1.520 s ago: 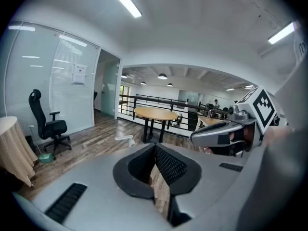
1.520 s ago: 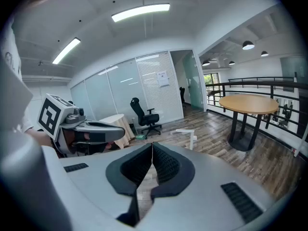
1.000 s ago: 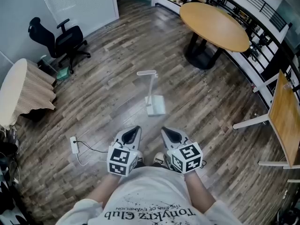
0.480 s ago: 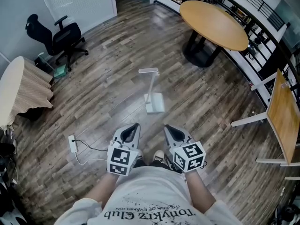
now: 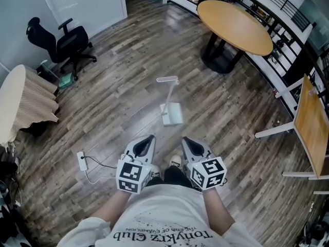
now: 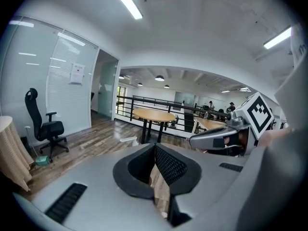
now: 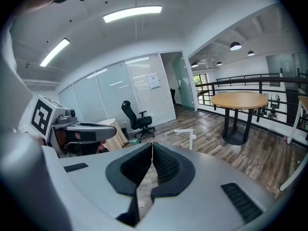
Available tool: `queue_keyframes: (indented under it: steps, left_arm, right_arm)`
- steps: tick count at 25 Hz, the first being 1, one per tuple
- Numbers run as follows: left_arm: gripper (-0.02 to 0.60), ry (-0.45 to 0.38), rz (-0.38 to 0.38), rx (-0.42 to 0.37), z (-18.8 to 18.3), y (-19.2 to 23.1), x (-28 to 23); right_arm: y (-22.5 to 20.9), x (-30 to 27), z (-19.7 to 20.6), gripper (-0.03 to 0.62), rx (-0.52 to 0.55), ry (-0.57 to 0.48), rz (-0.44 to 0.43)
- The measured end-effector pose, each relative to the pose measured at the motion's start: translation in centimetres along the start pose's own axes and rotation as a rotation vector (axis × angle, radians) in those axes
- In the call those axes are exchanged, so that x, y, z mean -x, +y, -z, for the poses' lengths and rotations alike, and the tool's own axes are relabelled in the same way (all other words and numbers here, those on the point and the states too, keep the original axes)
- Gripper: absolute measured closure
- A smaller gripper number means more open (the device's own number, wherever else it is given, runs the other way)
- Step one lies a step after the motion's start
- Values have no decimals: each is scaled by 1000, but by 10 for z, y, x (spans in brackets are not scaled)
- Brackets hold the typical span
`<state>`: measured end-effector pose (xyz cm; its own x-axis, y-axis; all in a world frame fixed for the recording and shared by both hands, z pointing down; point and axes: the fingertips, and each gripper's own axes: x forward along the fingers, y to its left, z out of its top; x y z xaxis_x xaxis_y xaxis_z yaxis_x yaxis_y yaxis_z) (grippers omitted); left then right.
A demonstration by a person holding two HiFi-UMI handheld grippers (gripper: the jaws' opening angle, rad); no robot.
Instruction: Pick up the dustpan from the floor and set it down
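Observation:
A white dustpan (image 5: 172, 113) stands upright on the wooden floor, its long handle (image 5: 168, 80) rising toward the far side. The handle's top also shows in the left gripper view (image 6: 129, 139) and in the right gripper view (image 7: 186, 132). My left gripper (image 5: 148, 138) and right gripper (image 5: 186, 140) hang side by side in front of my body, well short of the dustpan. Both point forward and slightly down. The left gripper's (image 6: 155, 147) jaws meet with nothing in them, and so do the right gripper's (image 7: 152, 146).
A black office chair (image 5: 64, 42) stands far left, beside a cloth-draped table (image 5: 20, 99). A round wooden table (image 5: 234, 19) is far right by a railing, and a desk (image 5: 311, 127) is at the right edge. A power strip with cable (image 5: 81, 159) lies left of my feet.
Both grippers stay shut and have drifted slightly forward with my step. The dustpan has not moved on the floor.

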<state>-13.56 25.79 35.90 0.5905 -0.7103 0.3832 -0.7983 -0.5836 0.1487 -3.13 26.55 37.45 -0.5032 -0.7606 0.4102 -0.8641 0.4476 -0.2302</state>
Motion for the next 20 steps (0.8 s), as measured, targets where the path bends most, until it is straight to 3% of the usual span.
queue_keyframes:
  steps: [10, 20]
  left_arm:
    - [557, 13, -20, 12, -13, 19, -55]
    - [557, 8, -78, 40, -61, 59, -142]
  right_arm:
    - [-52, -42, -13, 568, -23, 7, -17]
    - [-118, -99, -72, 568, 22, 2, -69]
